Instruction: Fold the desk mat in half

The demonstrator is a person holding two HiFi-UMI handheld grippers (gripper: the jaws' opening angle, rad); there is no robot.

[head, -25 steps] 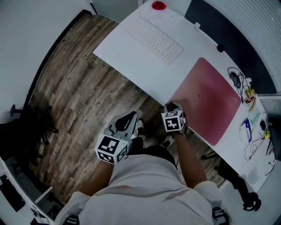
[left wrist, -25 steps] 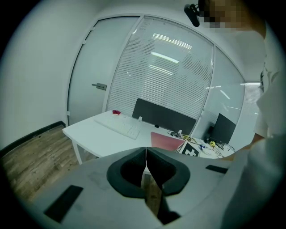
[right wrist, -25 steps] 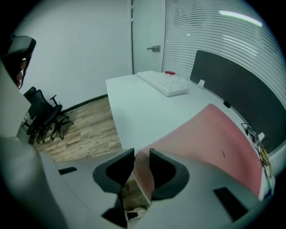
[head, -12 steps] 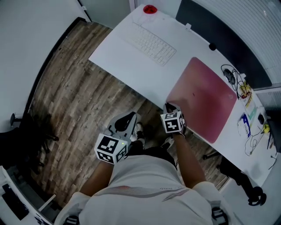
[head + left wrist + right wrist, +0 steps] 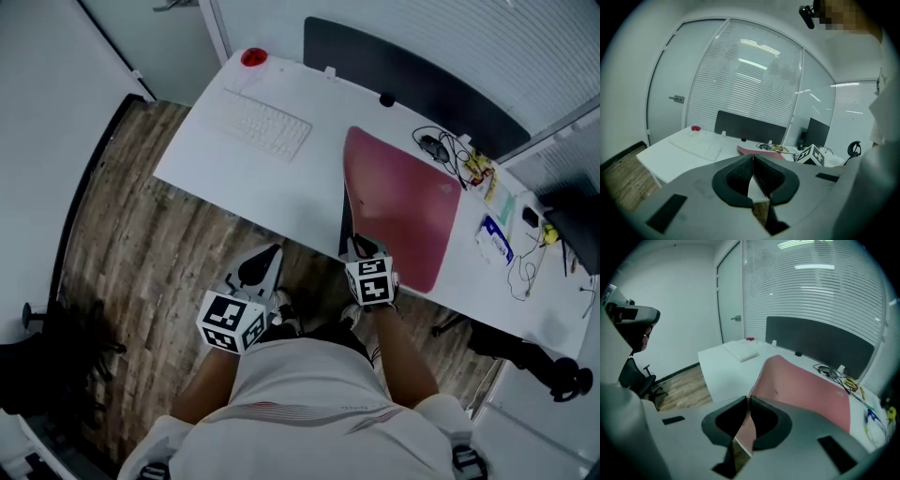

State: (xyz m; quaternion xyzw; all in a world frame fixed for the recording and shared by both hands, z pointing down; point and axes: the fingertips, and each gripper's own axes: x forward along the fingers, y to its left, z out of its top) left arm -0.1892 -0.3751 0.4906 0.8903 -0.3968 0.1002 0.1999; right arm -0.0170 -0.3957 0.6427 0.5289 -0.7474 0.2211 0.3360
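At the near edge of the white desk (image 5: pixel 234 178), the pink desk mat (image 5: pixel 403 202) is taken by its near left corner in the right gripper (image 5: pixel 746 401), whose jaws are closing with the thin edge of the mat between them, so the corner is judged to be pinched. The left side of the mat is raised off the desk and curls upward, while the rest lies flat on the right half of the desk. The left gripper (image 5: pixel 753 161) is held apart from the desk, above the wooden floor, with its jaws clenched together and nothing between them. The step in hand is judged to be the first lift of the fold. For the next move, the held corner should be carried up and across to the right, toward the opposite side of the mat, and the edges should be brought to meet evenly. Counted on the desk are one desk mat, one white keyboard (image 5: pixel 265 125) and one small red round object (image 5: pixel 253 58); two grippers are seen. A tangle of cables (image 5: pixel 441 145) at the far right cannot be counted.
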